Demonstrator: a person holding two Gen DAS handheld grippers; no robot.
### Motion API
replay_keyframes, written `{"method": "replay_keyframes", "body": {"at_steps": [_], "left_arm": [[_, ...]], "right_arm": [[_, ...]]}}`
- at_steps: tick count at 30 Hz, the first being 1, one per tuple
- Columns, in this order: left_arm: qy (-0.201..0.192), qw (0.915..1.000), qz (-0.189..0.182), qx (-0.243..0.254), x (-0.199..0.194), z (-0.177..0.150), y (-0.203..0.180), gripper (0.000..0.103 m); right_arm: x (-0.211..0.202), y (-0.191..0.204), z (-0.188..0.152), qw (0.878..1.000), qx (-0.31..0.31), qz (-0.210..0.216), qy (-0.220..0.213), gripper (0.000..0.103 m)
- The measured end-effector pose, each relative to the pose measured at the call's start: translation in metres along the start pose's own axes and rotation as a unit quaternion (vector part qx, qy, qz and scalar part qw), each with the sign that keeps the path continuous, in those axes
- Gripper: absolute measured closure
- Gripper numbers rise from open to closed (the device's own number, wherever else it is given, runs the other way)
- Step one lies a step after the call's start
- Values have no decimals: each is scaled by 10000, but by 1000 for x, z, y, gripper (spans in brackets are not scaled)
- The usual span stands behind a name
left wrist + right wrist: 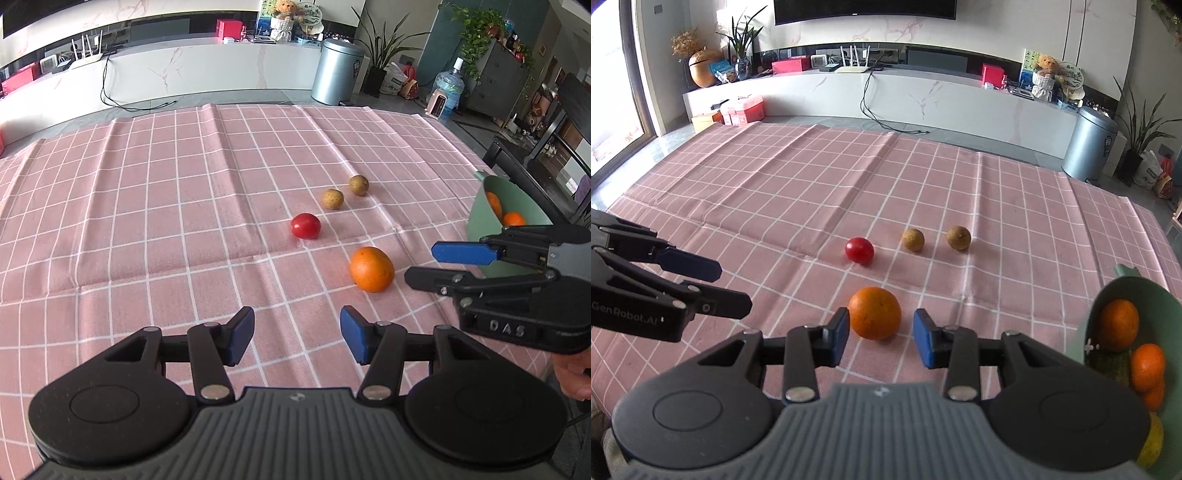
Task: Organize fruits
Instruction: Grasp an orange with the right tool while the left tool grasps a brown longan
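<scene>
An orange [874, 313] lies on the pink checked cloth, just ahead of my open right gripper [881, 338], between its blue pads without touching them. It also shows in the left wrist view [371, 269]. A red tomato [859, 250] and two small brown fruits [912, 239] [959, 237] lie farther back. A green bowl [1123, 291] at the right holds several oranges [1118, 324]. My left gripper [297, 338] is open and empty, hovering left of the orange; it shows from the side in the right wrist view [733, 286]. The right gripper also shows in the left wrist view [421, 264].
The cloth [147, 206] covers the whole table, with folds and creases. A dark chair [532, 155] stands beyond the table's right edge. A silver bin [1089, 144] and a marble TV bench [886, 92] stand on the floor behind.
</scene>
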State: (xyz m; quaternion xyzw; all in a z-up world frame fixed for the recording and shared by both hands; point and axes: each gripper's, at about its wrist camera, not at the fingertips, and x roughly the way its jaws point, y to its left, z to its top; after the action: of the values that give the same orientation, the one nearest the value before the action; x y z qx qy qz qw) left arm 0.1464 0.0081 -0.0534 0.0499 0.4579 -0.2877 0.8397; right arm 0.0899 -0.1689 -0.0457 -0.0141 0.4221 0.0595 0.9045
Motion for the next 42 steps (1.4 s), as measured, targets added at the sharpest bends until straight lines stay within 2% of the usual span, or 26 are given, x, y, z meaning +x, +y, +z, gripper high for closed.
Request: {"method": "replay_keyframes", "body": {"at_steps": [9, 21, 30, 36, 42], "left_arm": [[138, 9999, 42, 34, 22, 12, 18, 39], [68, 9998, -32, 168, 51, 37, 19, 39], [68, 9984, -227, 505, 75, 63, -3, 39], [53, 9977, -327, 590, 90, 82, -18, 39], [-11, 9947, -464, 919, 108, 99, -41, 39]], "right_arm": [[44, 2, 3, 9995, 53, 78, 288, 64], [63, -5, 5, 9990, -26, 323, 317, 61], [63, -11, 6, 9986, 18, 416, 313, 62], [53, -30, 0, 9987, 302, 315, 280, 62], [46, -52, -10, 9974, 604, 203, 332, 62]]}}
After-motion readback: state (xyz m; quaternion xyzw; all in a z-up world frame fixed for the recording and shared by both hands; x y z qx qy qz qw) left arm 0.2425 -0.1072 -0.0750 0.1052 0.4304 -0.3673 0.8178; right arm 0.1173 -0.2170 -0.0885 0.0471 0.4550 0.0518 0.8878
